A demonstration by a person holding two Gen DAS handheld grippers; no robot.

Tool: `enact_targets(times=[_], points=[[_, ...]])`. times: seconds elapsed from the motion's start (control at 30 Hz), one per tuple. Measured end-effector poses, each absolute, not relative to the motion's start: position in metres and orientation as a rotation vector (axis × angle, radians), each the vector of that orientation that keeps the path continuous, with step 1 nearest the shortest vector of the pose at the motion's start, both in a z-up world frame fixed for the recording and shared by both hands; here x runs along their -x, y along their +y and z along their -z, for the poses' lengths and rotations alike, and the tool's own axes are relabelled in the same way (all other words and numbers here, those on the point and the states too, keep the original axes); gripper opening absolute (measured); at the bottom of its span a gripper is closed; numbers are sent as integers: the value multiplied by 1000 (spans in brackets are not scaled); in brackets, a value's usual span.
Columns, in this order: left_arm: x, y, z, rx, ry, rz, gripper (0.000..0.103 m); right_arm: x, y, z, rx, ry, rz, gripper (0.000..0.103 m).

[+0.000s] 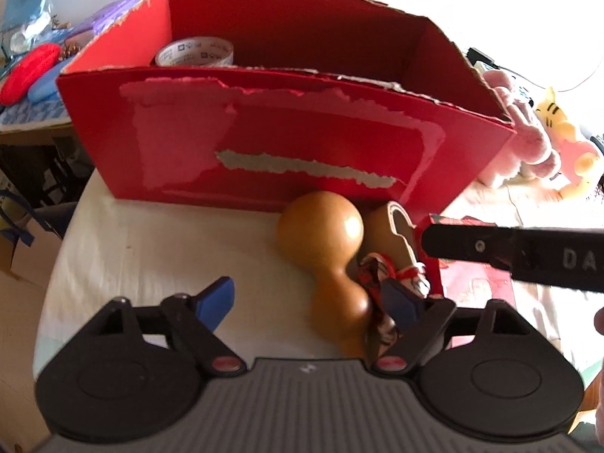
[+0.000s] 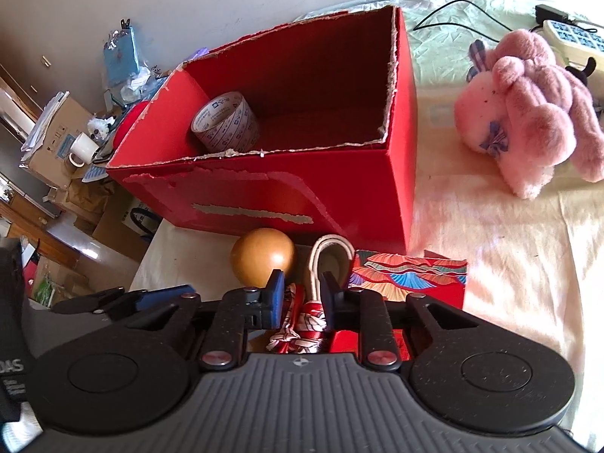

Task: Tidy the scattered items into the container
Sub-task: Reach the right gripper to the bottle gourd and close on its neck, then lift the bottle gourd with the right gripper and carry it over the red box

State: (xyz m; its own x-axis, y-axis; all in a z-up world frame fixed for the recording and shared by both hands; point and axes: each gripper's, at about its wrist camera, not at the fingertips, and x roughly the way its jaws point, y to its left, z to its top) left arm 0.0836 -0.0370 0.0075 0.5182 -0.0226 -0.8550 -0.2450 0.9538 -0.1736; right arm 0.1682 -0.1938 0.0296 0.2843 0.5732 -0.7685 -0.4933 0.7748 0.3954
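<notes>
Red cardboard box [image 2: 294, 192] with a tape roll [image 2: 225, 122] inside stands behind a gourd [image 1: 324, 256] on the worktop [image 1: 151, 249], where the left tongs [image 1: 313, 298] gape beside it and the right tongs [image 2: 302, 296] pinch its red-white tassel [image 2: 305, 321].

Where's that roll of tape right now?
The roll of tape is inside the red box, tucked into its left corner in both views, tilted against the wall.

Left gripper [image 1: 309, 300]: black arms, blue pads, red pivot screws
Right gripper [image 2: 302, 294]: black, ribbed grey housing, blue pads
</notes>
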Motion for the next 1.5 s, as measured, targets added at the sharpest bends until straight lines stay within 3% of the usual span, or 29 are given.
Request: enact_targets(times=[0.03, 0.33, 0.47, 0.93, 1.33, 1.5], points=[[-86, -36, -5, 293, 1031, -134, 76, -168, -193, -30, -88, 1066, -724, 24], [-97, -33, 5, 324, 1057, -79, 69, -168, -179, -21, -90, 1112, -787, 24], [-101, -32, 15, 333, 1110, -42, 44, -169, -172, -16, -109, 1143, -811, 24], [-87, -12, 15, 281, 1113, -63, 44, -173, -144, 5, -145, 1285, -831, 26], [-81, -14, 16, 262, 1112, -14, 39, -175, -129, 16, -202, 1362, -779, 34], [-78, -15, 15, 246, 1109, -3, 39, -172, -124, 16, -181, 1365, -783, 31]])
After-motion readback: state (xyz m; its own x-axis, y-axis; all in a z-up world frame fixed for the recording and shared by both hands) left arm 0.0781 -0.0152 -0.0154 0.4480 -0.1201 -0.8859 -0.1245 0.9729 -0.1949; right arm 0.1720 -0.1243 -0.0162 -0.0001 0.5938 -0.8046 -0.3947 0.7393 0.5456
